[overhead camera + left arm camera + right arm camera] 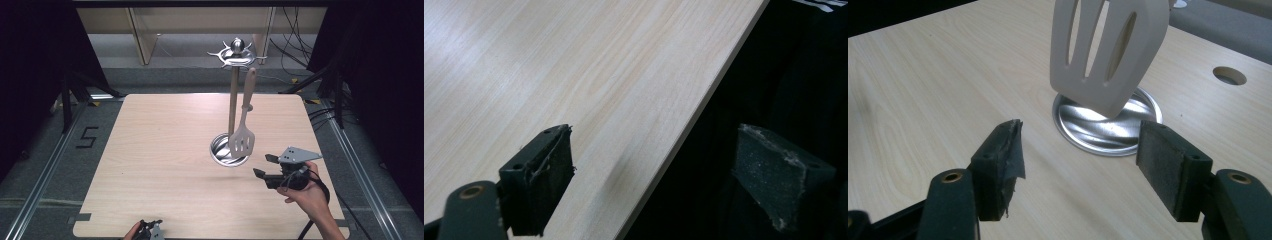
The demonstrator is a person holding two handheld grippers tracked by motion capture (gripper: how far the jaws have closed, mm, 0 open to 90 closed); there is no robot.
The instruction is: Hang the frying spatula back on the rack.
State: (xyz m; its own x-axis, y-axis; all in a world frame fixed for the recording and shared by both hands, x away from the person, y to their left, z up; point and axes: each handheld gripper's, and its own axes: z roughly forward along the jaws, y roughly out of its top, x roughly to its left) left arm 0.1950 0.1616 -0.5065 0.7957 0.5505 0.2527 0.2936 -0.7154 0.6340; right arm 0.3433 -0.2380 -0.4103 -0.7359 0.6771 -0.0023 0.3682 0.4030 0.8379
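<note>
Pale wood table (pixel 165 165) on grey floor (pixel 45 150), dark curtains (pixel 380 75) beside; both claws, left claw (pixel 654 180) and right claw (pixel 1080 162), gape wide.

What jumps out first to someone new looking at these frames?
The tall metal utensil stand right of the table's centre, with a pale slotted spatula hanging from its top ring down over the round base. Just right of that base, the right gripper sits open, jaws facing the spatula blade.

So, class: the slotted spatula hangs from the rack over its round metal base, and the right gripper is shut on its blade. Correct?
Not quite. The right gripper is open, short of the spatula, as the right gripper view shows. The spatula does hang from the rack over the base.
</note>
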